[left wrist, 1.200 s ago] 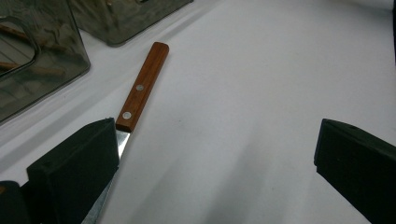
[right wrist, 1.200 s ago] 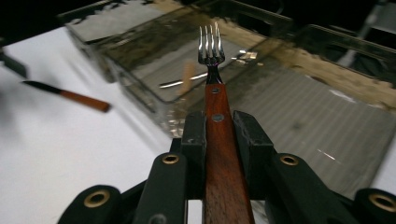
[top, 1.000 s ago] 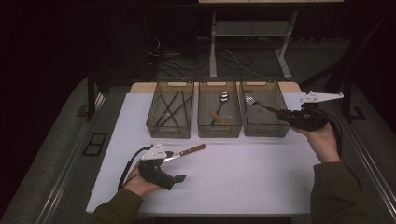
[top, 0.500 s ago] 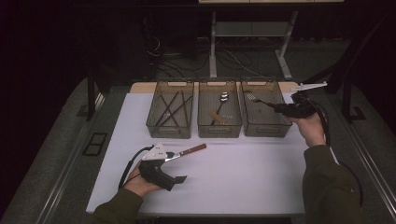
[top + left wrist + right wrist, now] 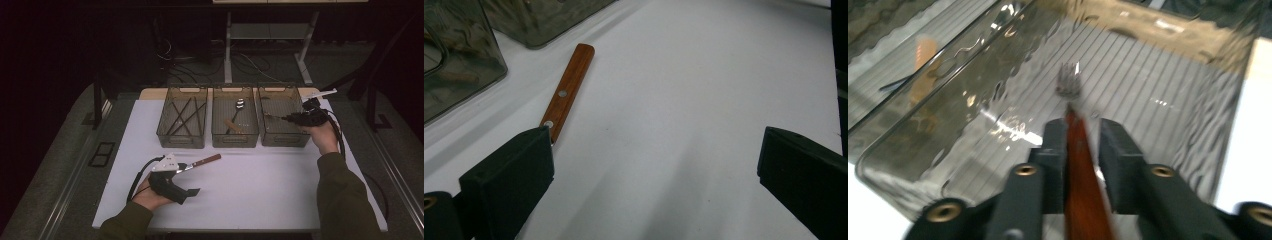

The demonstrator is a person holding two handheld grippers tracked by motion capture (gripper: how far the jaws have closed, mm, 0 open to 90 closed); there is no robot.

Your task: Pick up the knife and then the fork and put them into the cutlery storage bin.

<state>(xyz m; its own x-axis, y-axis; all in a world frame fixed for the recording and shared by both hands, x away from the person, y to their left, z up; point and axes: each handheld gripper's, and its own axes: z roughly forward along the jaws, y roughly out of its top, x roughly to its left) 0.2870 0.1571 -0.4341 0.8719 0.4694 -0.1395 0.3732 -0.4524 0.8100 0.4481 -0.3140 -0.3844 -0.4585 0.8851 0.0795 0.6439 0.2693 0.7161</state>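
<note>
A fork [image 5: 1068,82] with a reddish wooden handle [image 5: 1083,180] points down into the right-hand clear bin [image 5: 295,139]. My right gripper [image 5: 1083,125] [image 5: 289,119] reaches over that bin's right wall. Its jaws have just been opening: the handle lies between them with a thin gap on its right side. A knife with a wooden handle [image 5: 569,85] [image 5: 206,160] lies on the white table [image 5: 260,190]. My left gripper [image 5: 654,145] [image 5: 189,179] rests open and wide at the table's front left. The knife's blade end runs under its left jaw.
Three clear bins stand in a row at the table's back. The left bin [image 5: 165,135] holds dark sticks [image 5: 182,115]. The middle bin [image 5: 235,142] holds a spoon [image 5: 239,105] and a wooden-handled piece [image 5: 232,125]. Dark floor and table legs lie beyond.
My right hand has moved left and down, bringing the fork from above the right bin's edge down into the bin. The left hand and the knife have stayed put.
</note>
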